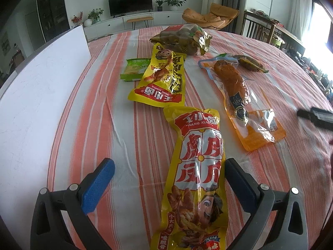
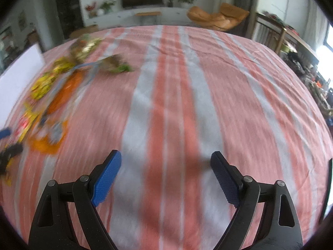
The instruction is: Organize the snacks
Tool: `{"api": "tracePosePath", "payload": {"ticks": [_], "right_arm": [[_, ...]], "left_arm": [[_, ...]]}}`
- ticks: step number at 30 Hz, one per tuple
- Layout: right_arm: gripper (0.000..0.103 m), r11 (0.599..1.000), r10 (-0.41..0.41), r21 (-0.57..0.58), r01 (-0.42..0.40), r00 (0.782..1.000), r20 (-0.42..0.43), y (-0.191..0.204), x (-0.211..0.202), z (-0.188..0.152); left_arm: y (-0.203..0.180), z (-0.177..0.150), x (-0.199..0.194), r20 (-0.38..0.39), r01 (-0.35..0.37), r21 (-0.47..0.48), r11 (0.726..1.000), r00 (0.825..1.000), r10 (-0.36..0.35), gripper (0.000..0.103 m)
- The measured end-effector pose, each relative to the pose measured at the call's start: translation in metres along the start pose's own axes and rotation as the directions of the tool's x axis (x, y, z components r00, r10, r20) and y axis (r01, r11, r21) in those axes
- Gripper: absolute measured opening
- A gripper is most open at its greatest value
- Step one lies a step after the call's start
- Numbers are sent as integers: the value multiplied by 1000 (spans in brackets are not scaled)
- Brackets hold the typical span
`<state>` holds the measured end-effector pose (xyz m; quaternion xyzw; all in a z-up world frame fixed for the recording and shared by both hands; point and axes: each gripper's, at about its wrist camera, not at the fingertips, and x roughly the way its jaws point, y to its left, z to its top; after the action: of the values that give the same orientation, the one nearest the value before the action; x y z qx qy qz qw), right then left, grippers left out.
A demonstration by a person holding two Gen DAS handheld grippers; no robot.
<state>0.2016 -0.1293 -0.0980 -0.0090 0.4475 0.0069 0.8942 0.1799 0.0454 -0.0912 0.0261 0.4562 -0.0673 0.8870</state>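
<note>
Several snack packets lie on a striped cloth. In the left wrist view, a long yellow packet (image 1: 197, 166) lies between the fingers of my left gripper (image 1: 168, 162). The gripper is open, and its right finger (image 1: 239, 179) is beside the packet's edge while the left finger is well apart. Farther off are a second yellow packet (image 1: 162, 79), a small green packet (image 1: 135, 68), an orange-and-clear packet (image 1: 239, 100), a small dark packet (image 1: 249, 63) and a clear bag of brown snacks (image 1: 183, 39). My right gripper (image 2: 166, 154) is open over bare cloth, with nothing between its fingers.
A white board (image 1: 41, 87) stands along the left of the table. A black part (image 1: 316, 117) pokes in at the right edge. The right wrist view is blurred, with the snack pile (image 2: 62, 95) at its far left and wide striped cloth (image 2: 239, 93) elsewhere.
</note>
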Motion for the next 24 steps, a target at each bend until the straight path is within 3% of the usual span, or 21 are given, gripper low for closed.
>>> {"api": "tracePosePath", "payload": {"ticks": [4, 6, 24], "right_arm": [[96, 997, -26, 76, 27, 1000, -6, -13, 19, 23], [96, 996, -31, 83, 29, 999, 23, -13, 19, 21], [96, 996, -30, 84, 28, 999, 22, -13, 16, 18]], "left_arm": [[0, 0, 0, 0, -1, 0, 1000, 1000, 1, 103], [0, -1, -1, 1, -1, -1, 1000, 1000, 1, 103], [1, -1, -1, 1, -1, -1, 1000, 1000, 1, 103]]}}
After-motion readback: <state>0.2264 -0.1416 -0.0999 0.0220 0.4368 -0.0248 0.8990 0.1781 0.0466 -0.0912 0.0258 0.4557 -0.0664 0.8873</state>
